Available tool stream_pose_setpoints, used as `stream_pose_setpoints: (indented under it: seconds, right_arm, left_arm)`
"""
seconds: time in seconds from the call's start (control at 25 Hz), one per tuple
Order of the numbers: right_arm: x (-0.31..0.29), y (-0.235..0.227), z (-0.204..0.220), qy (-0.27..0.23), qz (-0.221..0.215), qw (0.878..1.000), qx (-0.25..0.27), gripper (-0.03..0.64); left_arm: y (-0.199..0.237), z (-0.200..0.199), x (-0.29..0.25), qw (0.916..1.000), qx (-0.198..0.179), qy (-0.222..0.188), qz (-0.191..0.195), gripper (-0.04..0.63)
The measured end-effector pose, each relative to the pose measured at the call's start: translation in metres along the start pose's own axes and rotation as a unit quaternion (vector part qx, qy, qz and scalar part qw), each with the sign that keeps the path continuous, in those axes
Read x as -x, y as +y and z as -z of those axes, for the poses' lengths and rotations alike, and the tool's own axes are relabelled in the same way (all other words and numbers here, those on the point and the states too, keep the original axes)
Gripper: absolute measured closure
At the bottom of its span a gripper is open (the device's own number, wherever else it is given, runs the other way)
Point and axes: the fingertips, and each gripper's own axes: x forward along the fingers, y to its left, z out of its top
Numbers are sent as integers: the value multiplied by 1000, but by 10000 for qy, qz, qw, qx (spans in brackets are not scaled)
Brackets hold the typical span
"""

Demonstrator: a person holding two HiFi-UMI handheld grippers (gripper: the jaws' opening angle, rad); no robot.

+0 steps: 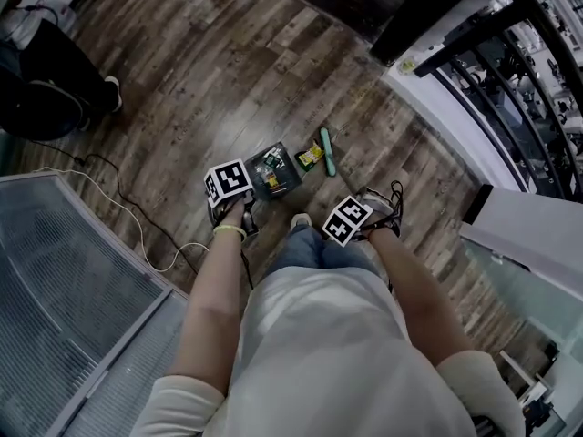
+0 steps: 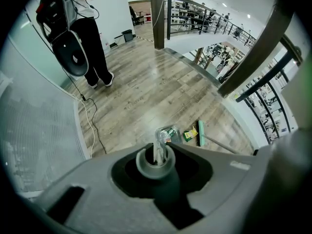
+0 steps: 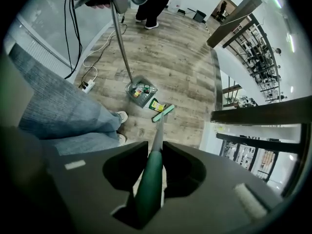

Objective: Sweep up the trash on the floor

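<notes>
Though the head view hides it, left tool (image 2: 158, 149) clamps dustpan handle (image 2: 155, 164), right tool (image 3: 155, 149) clamps broom handle (image 3: 150, 182).

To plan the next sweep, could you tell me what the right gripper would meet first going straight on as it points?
The right gripper, shut on the broom handle, points down along it to the broom head on the floor. The yellow wrapper lies just beyond, probably next, though depth is unclear.
</notes>
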Motion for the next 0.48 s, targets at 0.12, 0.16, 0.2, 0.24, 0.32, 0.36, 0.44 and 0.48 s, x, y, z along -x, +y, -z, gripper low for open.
stream_pose_setpoints:
  seconds: [0.12,0.16,0.2,0.24,0.32,0.36,0.44,0.48]
  right_arm:
    - [4,12,-7,-99,-82,9999,-27,517]
    - [6,16,-9,-132,-108,9999,-24,517]
    - [7,20,-11,-159,-130,9998,-10,517]
    - [8,23,-13,-180,-147,9997,14,517]
    - [9,29,-17,-221,-173,9996,73,517]
    - [10,32,-18,-243,-185,9995,101,517]
    - [11,37,-20,-289,-212,9992,167,517]
    - [12,40,-21,-310,-227,9990,209,517]
  left_arm:
    - [1,0,0,10000,10,-17,6,512]
    - [1,0,0,10000,14,-19,10,512]
    - [1,0,0,10000,17,-20,16,512]
    - [1,1,0,10000,18,-22,22,512]
    - [1,2,0,10000,16,-25,30,512]
    - [1,3,0,10000,14,-27,32,512]
    - [1,3,0,10000,9,-31,38,512]
    - [1,3,0,10000,6,-35,41,512]
